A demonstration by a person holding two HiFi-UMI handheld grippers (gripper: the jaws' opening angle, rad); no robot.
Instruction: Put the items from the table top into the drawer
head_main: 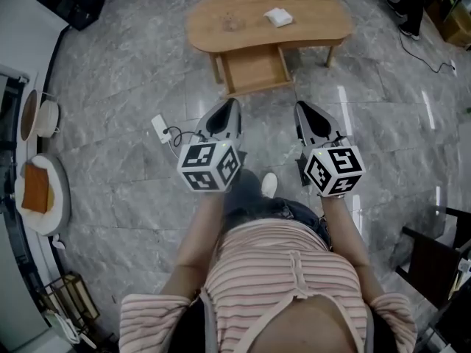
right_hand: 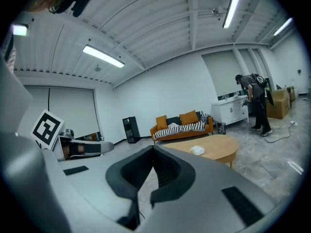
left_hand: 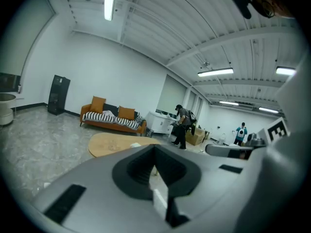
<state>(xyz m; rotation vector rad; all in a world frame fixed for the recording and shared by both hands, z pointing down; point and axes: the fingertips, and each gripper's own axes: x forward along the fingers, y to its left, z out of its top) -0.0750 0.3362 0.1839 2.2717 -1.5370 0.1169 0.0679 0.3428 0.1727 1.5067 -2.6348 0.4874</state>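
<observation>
White item (head_main: 278, 17) on the wooden table (head_main: 324, 22), well ahead of the left gripper (head_main: 233, 103) and right gripper (head_main: 300, 106).
Open drawer (head_main: 254, 72) lies nearer them, under the tabletop; both grippers' jaws are together, holding nothing.

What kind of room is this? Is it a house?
Probably not a house but a big office or lab hall with a lounge corner: an orange sofa, a wooden coffee table, long ceiling strip lights.
</observation>
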